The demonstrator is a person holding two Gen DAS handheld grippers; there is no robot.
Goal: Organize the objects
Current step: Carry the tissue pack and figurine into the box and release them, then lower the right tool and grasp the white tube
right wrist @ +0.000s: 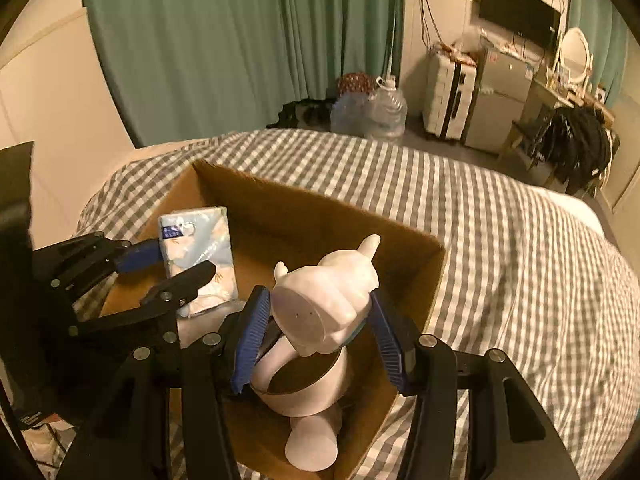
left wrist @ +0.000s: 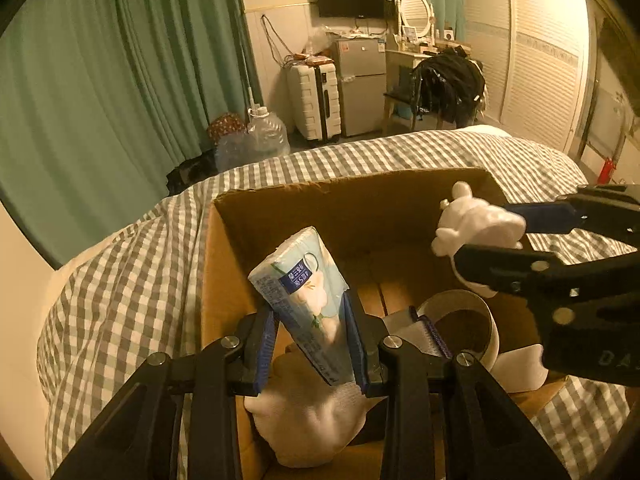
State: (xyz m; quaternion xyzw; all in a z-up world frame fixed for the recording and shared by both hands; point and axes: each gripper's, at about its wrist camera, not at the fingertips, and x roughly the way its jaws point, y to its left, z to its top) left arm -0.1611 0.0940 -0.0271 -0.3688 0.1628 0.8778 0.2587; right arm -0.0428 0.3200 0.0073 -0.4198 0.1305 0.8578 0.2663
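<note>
An open cardboard box (left wrist: 304, 216) (right wrist: 320, 216) sits on the checked bed. My left gripper (left wrist: 312, 312) is shut on a pale blue tissue pack (left wrist: 308, 296) (right wrist: 198, 256) and holds it tilted over the box's left side. My right gripper (right wrist: 320, 304) is shut on a white figurine (right wrist: 332, 296) (left wrist: 476, 226) above the box's right side. In the box lie a roll of wide tape (left wrist: 460, 328) (right wrist: 308, 388), a white cloth glove (left wrist: 308, 420) and a white cup (right wrist: 312, 444).
The grey-white checked bedcover (right wrist: 500, 240) surrounds the box. Beyond the bed stand green curtains (left wrist: 120, 60), water jugs (left wrist: 264, 136), a white suitcase (left wrist: 314, 100), a small fridge (left wrist: 360, 84) and a chair with dark clothes (left wrist: 448, 84).
</note>
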